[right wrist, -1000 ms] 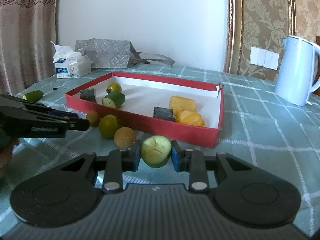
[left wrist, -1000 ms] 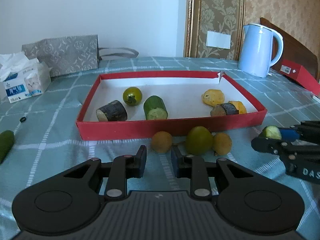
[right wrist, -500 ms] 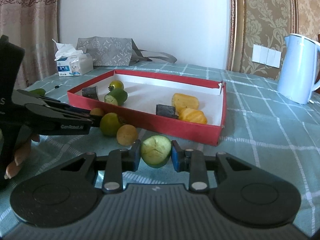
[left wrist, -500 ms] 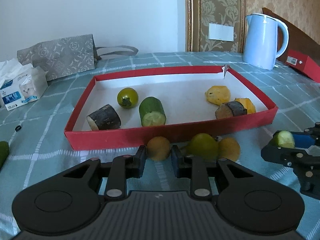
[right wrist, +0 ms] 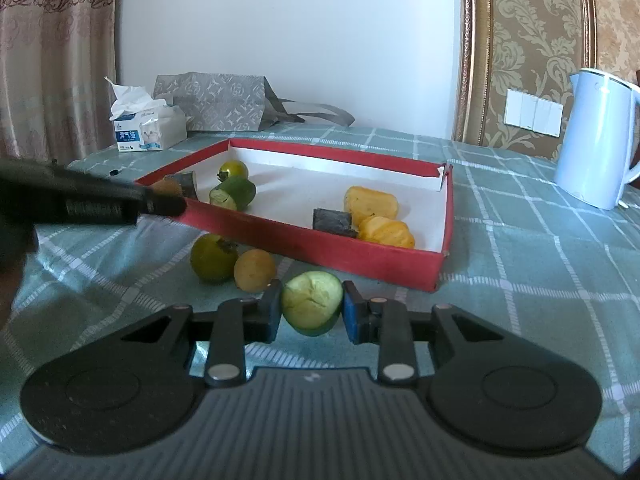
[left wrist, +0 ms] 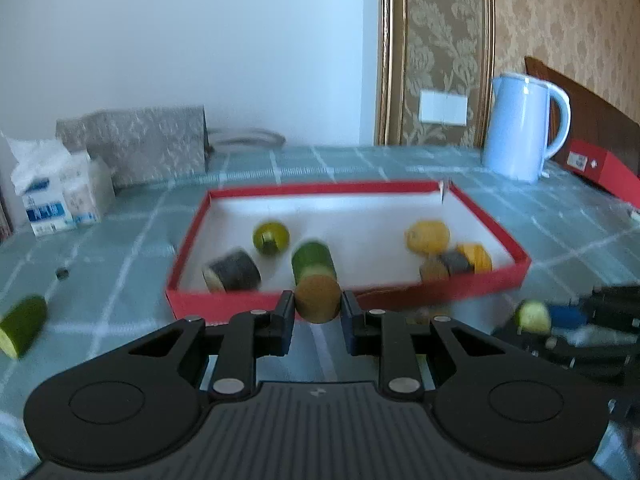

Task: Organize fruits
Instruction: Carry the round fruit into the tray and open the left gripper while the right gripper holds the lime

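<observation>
You're in a home, most likely a dining or living room. The table (right wrist: 540, 240) wears a teal checked cloth, and at its far right edge stands a pale blue electric kettle (right wrist: 598, 140). Near the far left corner sit a pack of tissues (right wrist: 150, 128) and a grey patterned gift bag (right wrist: 216, 100). Behind them you have damask wallpaper (right wrist: 520, 40) in a gilt frame, a wall switch (right wrist: 534, 112) and a patterned curtain (right wrist: 52, 60).

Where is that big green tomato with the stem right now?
The green tomato lies on the tablecloth outside the red box, just before its front wall in the right wrist view, touching a small yellow fruit on its right.
</observation>
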